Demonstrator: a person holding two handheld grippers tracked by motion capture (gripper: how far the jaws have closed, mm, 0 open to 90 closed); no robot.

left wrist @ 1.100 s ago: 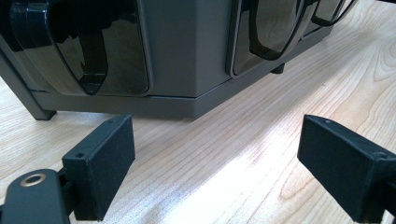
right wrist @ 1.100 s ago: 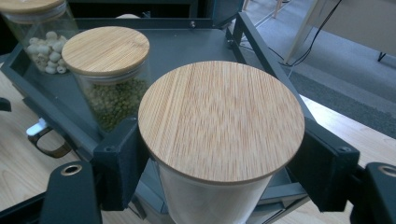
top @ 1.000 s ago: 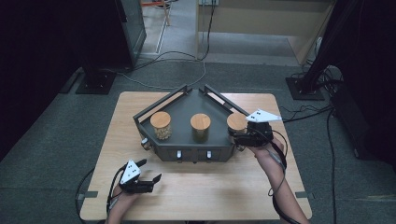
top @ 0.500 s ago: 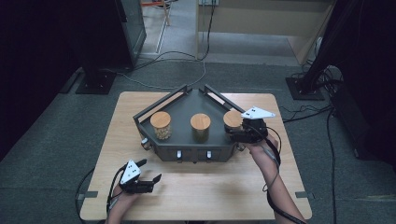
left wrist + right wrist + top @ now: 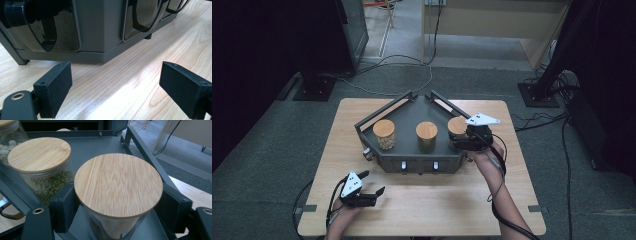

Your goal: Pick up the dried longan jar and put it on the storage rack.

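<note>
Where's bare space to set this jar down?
The right gripper grips the right jar on the rack. Tabletop is bare between rack front and near edge, right of the left gripper. The rack's row is crowded.

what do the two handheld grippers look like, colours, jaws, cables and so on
Both are black. The left gripper and right gripper each carry a pale grey three-cornered plate on top, with small dark marks on it. A thin black cable trails back from each. Up close, the jaws end in flat, rectangular matt black pads, with small screw holes and a brass-coloured ringed hole behind them. No sleeve covers the forearms.
</note>
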